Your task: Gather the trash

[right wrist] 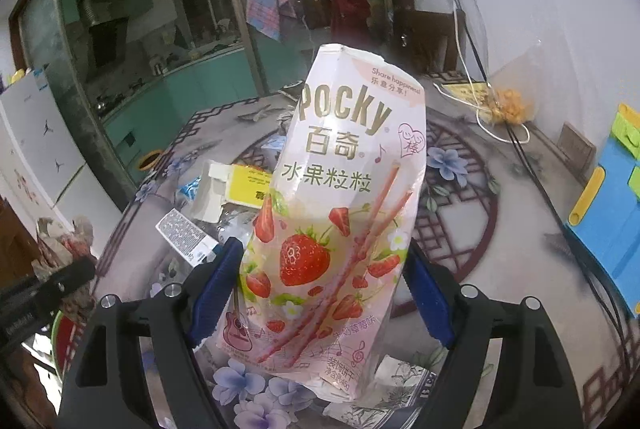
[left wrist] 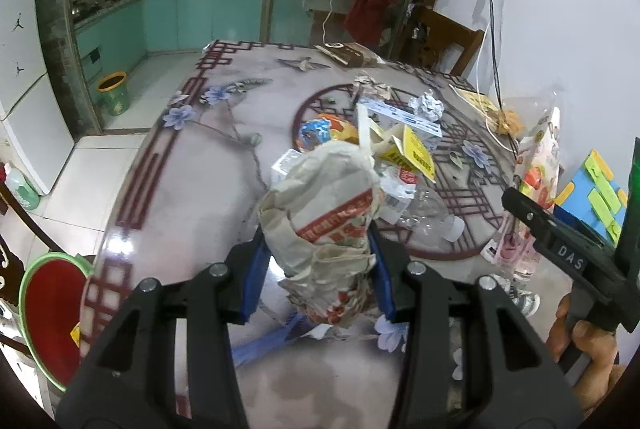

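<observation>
Crumpled paper wrapper [left wrist: 324, 225] clamped in my left gripper [left wrist: 318, 269]; Pocky bag [right wrist: 340, 213] clamped in my right gripper [right wrist: 320, 293].

Both are held above the near table [left wrist: 192, 189]; remaining trash pile [left wrist: 384, 149] lies farther, mid-table, red bin [left wrist: 52, 313] near left.

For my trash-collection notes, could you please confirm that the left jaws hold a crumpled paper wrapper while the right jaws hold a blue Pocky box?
Not quite: the Pocky box in the right gripper is pink and white with strawberries, not blue, as the right wrist view shows. The rest stands: the left gripper holds a crumpled paper wrapper.
</observation>
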`<action>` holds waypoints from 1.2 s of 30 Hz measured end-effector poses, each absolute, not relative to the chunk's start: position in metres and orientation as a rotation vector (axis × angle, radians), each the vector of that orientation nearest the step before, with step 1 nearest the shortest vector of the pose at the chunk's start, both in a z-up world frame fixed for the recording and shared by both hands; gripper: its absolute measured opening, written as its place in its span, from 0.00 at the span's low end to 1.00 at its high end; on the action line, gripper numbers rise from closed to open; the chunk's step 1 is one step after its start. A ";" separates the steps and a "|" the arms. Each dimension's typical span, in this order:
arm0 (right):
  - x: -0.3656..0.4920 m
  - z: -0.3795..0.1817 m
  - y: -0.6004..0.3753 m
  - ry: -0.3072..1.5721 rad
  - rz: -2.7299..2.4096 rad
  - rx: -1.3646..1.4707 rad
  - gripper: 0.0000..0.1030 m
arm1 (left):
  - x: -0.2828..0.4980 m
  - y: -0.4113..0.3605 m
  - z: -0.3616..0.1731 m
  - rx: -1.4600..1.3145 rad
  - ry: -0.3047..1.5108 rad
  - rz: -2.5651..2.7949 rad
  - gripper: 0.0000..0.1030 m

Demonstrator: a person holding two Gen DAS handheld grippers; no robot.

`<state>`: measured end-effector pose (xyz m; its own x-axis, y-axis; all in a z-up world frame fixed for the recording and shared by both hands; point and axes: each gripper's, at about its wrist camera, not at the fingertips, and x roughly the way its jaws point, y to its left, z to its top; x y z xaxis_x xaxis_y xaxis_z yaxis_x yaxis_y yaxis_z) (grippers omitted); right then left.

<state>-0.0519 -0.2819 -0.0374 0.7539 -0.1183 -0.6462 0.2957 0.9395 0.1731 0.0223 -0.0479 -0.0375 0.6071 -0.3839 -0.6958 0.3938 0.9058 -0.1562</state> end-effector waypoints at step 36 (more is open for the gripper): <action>-0.050 -0.056 -0.202 0.692 -0.126 0.030 0.75 | 0.026 0.037 -0.031 -0.076 0.794 -0.339 0.42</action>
